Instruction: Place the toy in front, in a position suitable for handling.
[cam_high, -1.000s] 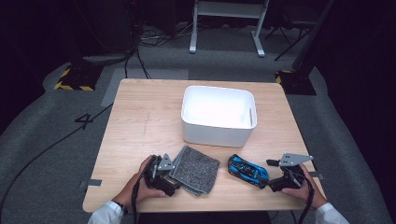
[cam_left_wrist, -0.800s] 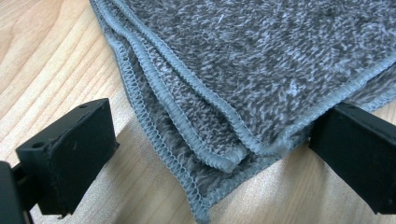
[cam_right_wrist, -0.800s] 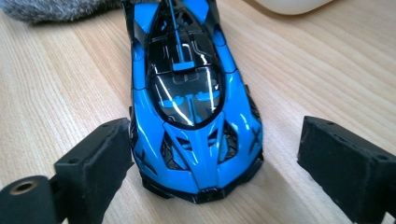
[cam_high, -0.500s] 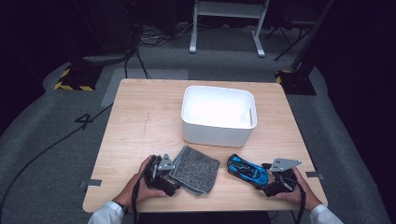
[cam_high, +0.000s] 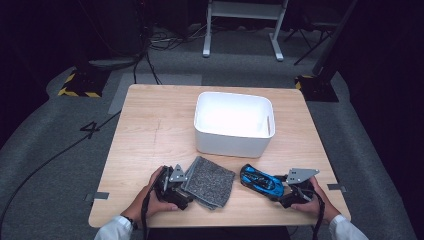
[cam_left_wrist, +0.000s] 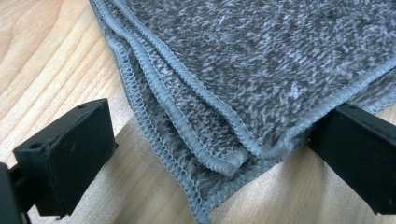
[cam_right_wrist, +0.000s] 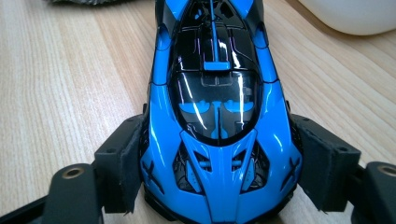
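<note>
right gripper (cam_right_wrist: 219, 172): jaws closed against both flanks of the blue toy car (cam_right_wrist: 217, 107), pads touching the bodywork at the end nearest the camera; car rests on the wooden table (cam_right_wrist: 60, 93), its far end pointing to 12 o'clock in the right gripper view. in the high view the right gripper (cam_high: 295, 192) sits at 5 o'clock of the table, held by the person's right hand (cam_high: 312, 202), the car (cam_high: 261, 180) running from it toward 10 o'clock

left gripper (cam_left_wrist: 210, 154): jaws wide apart, one either side of the near corner of the folded grey cloth (cam_left_wrist: 261, 70); the jaw at 3 o'clock touches the cloth's edge, the jaw at 8 o'clock stands clear of it. in the high view the left gripper (cam_high: 175, 185) lies at 7 o'clock of the table, the cloth (cam_high: 210, 181) just beside it at its 3 o'clock

white bin (cam_high: 230, 142): open-topped, at 12 o'clock of cloth and car, near both, not touching

table (cam_high: 150, 130): pale wood, on a grey floor (cam_high: 60, 150)
</note>
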